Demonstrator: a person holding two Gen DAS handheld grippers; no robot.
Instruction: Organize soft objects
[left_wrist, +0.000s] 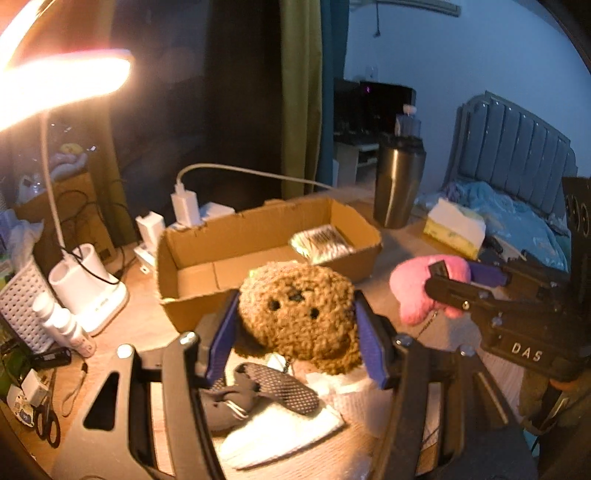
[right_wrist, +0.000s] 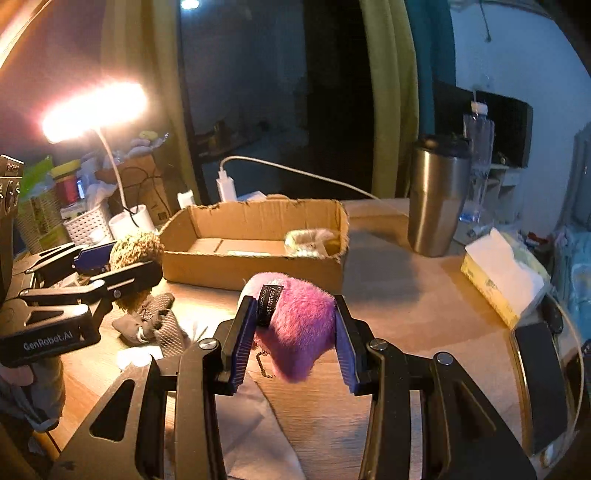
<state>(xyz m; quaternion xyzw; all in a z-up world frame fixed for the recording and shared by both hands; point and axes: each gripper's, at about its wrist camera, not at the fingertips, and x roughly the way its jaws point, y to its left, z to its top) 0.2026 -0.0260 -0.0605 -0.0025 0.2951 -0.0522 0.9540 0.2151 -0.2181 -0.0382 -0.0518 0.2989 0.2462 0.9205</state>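
Note:
My left gripper (left_wrist: 295, 332) is shut on a brown curly plush toy (left_wrist: 299, 314) and holds it above the table, just in front of an open cardboard box (left_wrist: 207, 254). My right gripper (right_wrist: 295, 332) is shut on a pink furry plush toy (right_wrist: 299, 328) with a black label, held above the table to the right of the box (right_wrist: 255, 273). A pale fluffy item (right_wrist: 310, 240) lies in the box's right end. Each gripper shows in the other's view: the right gripper (left_wrist: 439, 280), the left gripper (right_wrist: 122, 266).
A dark grey cloth item (left_wrist: 255, 395) lies on white tissue (left_wrist: 280, 432) below the left gripper. A steel tumbler (right_wrist: 432, 203), a tissue box (right_wrist: 498, 280), a lit desk lamp (left_wrist: 62, 85), a white basket (left_wrist: 18, 302) and chargers (left_wrist: 184, 203) stand around.

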